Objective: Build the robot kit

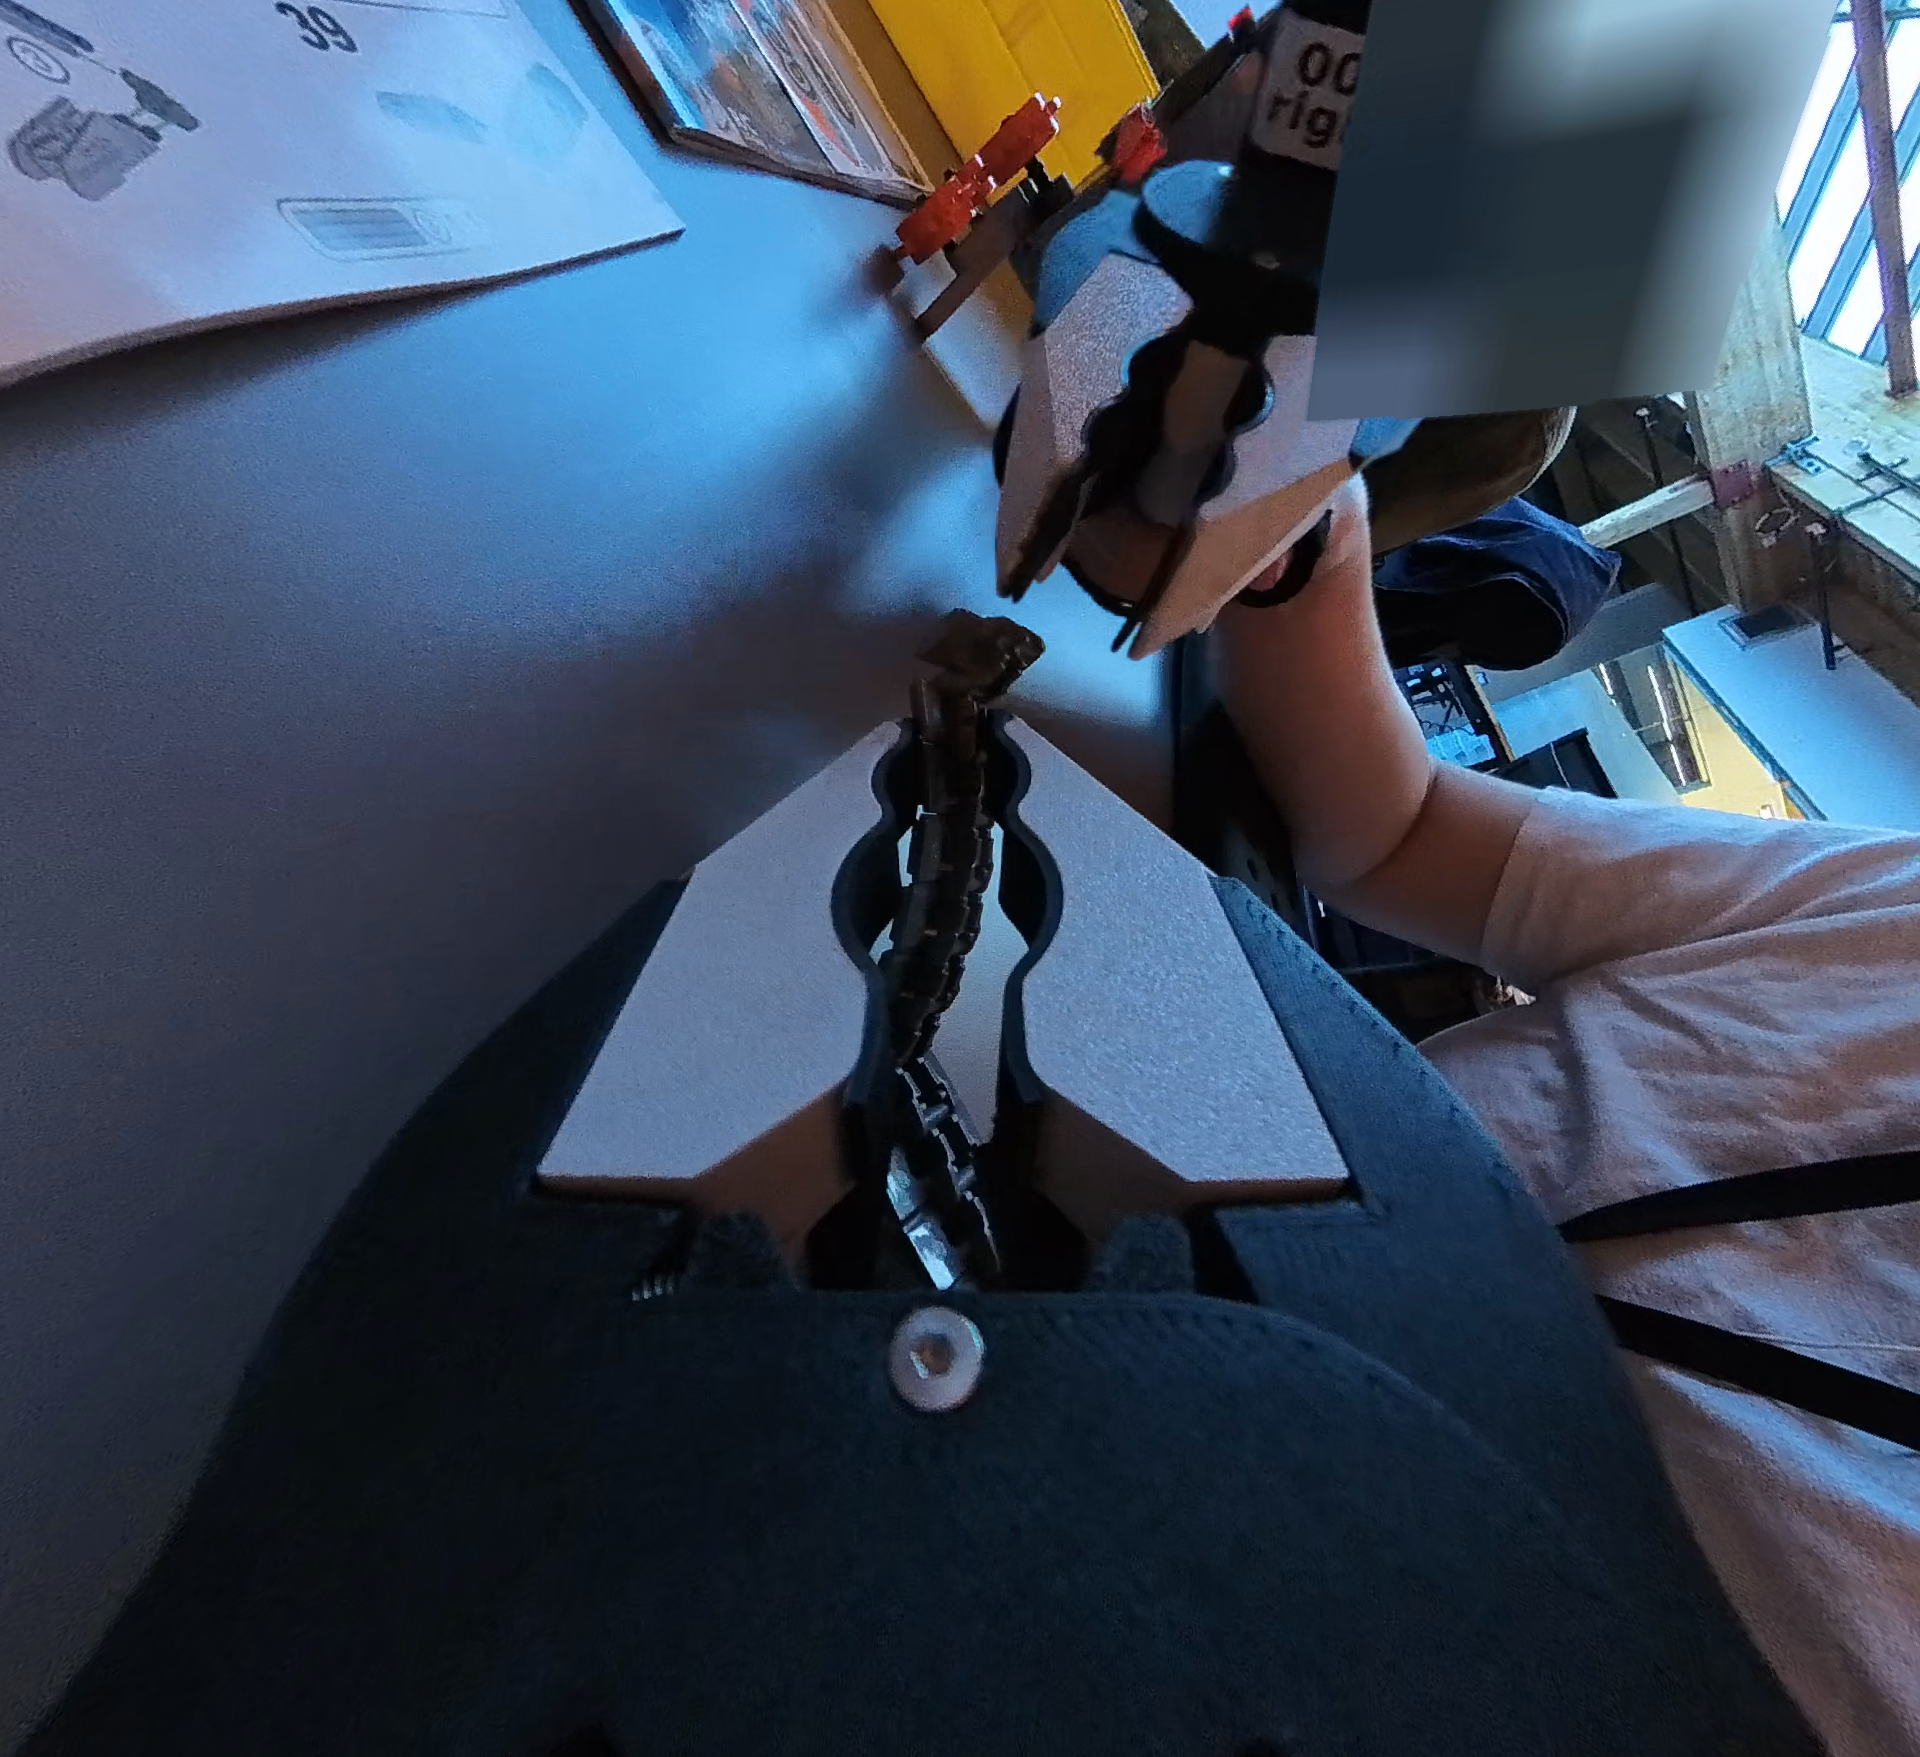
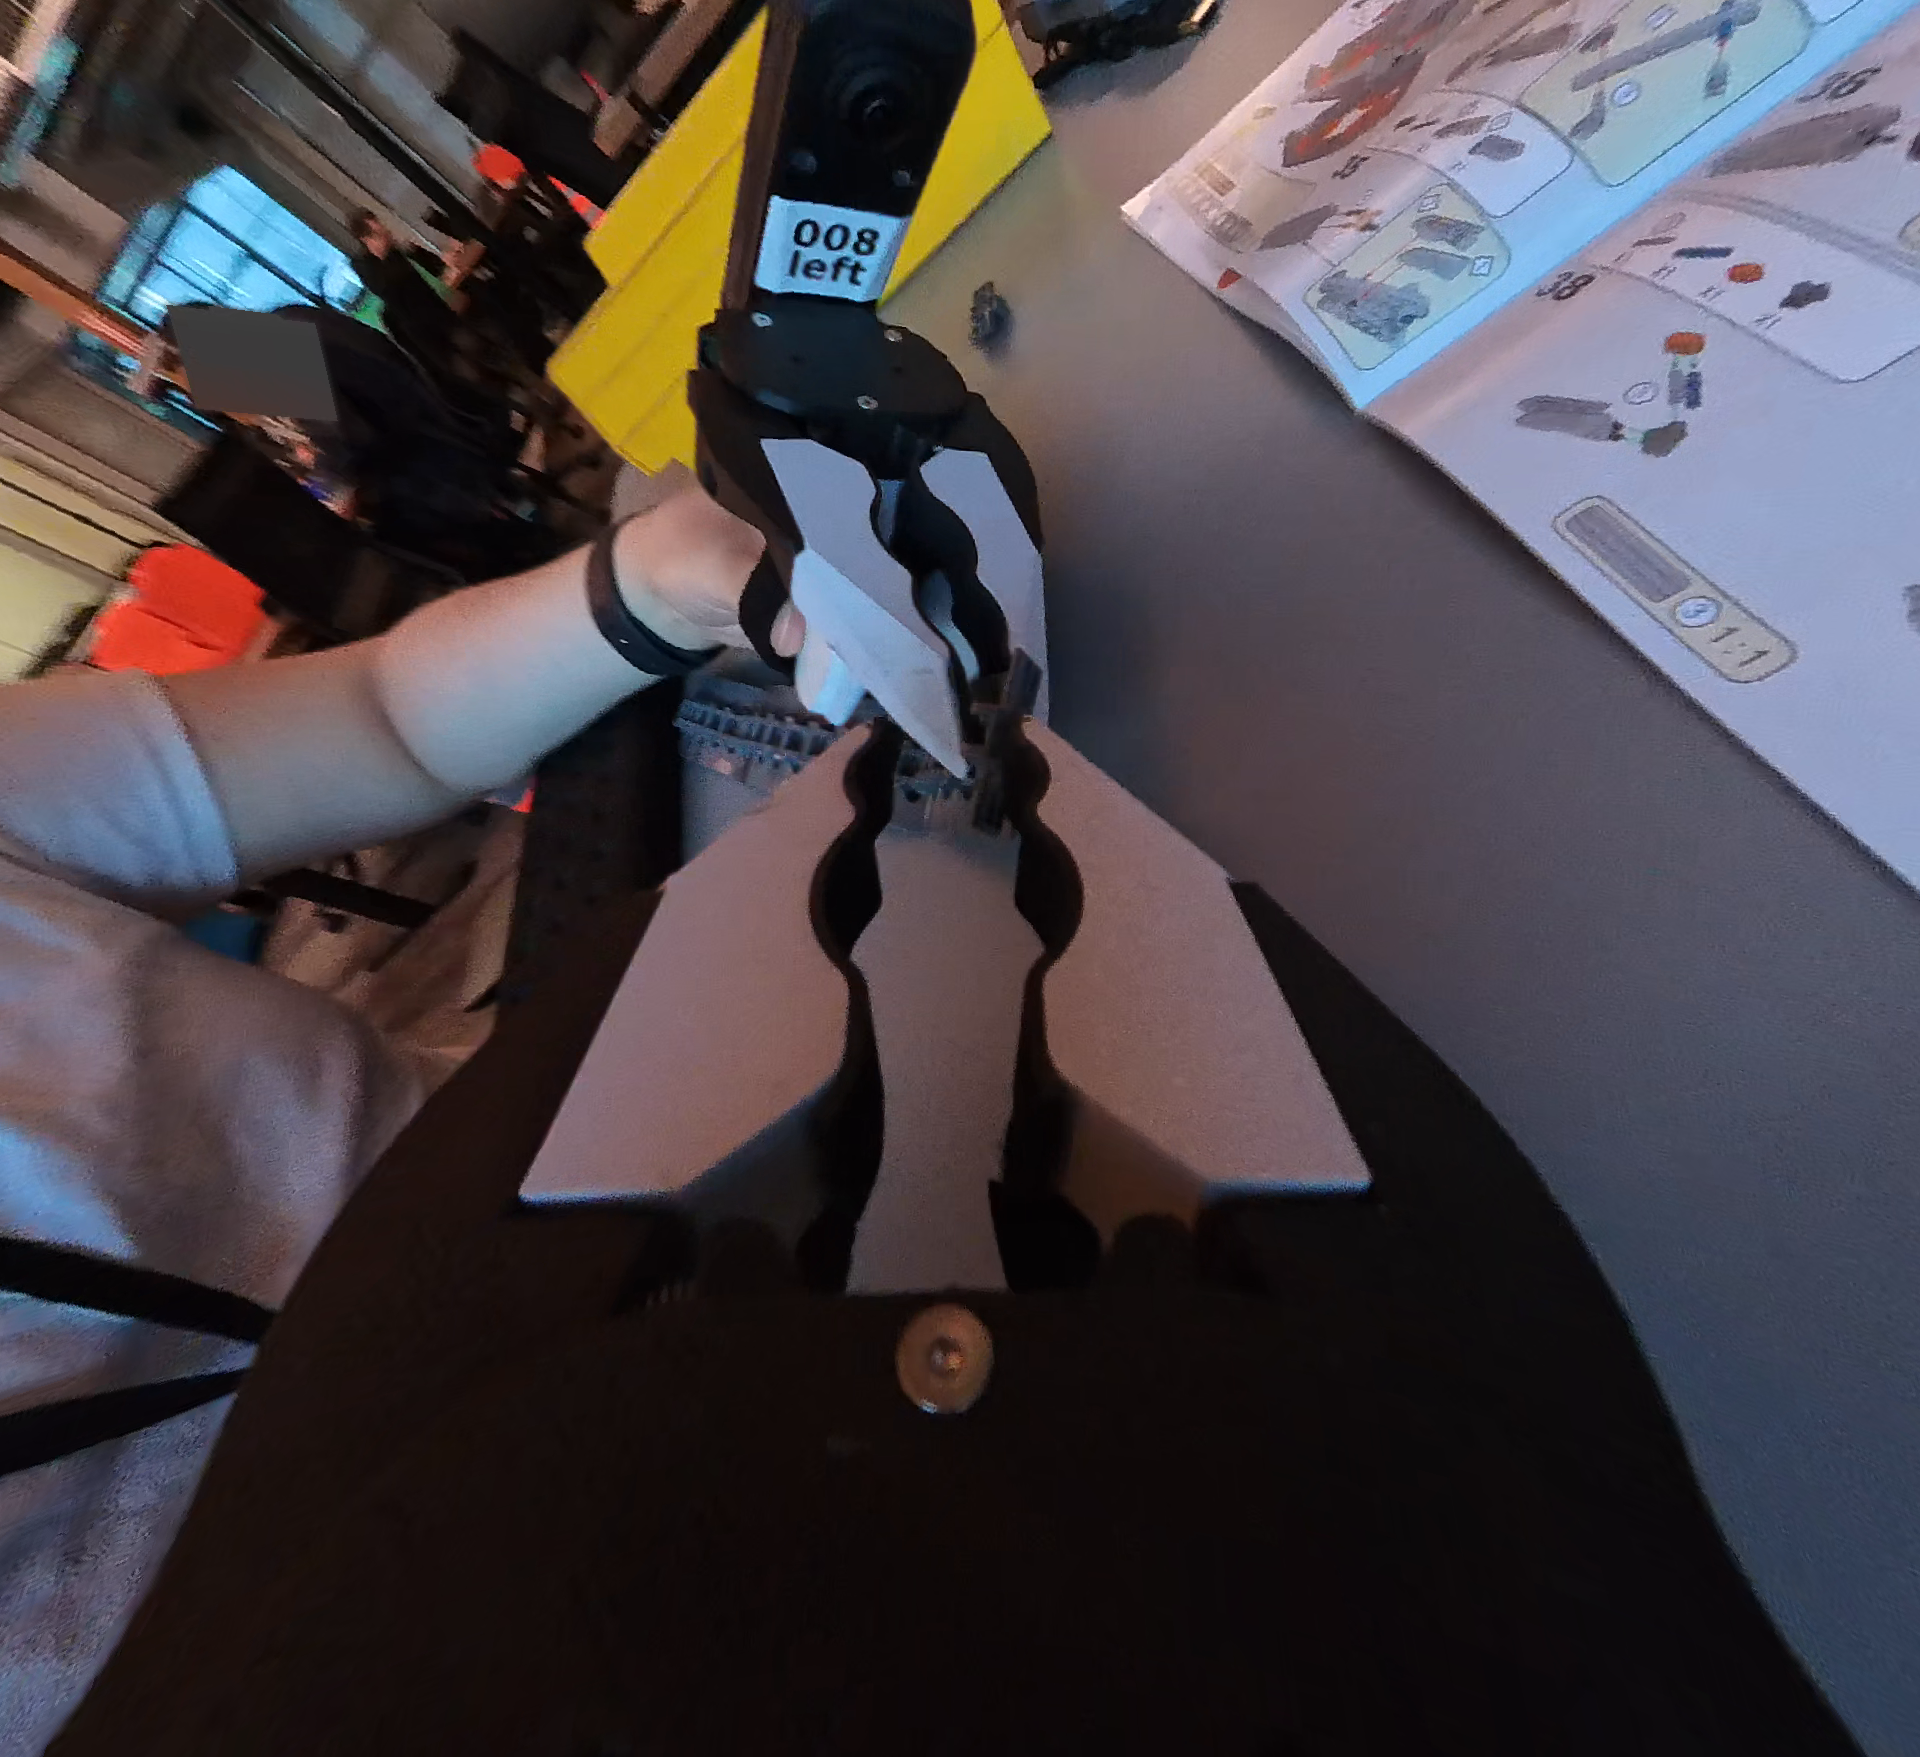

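The left gripper (image 1: pixel 951 720) squeezes tight on a dark strip of toy bricks (image 1: pixel 940 886), and the right gripper (image 2: pixel 951 746), jaws a little apart with its tips around that strip, meets it above the grey table (image 2: pixel 1351 772), near an open booklet (image 2: pixel 1662 377) and a yellow box (image 2: pixel 727 253).

Left tongs (image 1: pixel 951 720): gripping a chain-like strip of linked pieces (image 1: pixel 940 886) lying lengthwise between the fingers, its end sticking out past the tips.
Right tongs (image 2: pixel 951 751): facing the left tongs tip to tip, above the tabletop (image 2: pixel 1351 824).
Instruction booklet (image 2: pixel 1621 336): lying open on the tabletop, to the right in the right wrist view.
Box (image 2: pixel 821 180): sitting behind the left tongs.
Small loose piece (image 2: pixel 989 313): lying on the tabletop between box and booklet.
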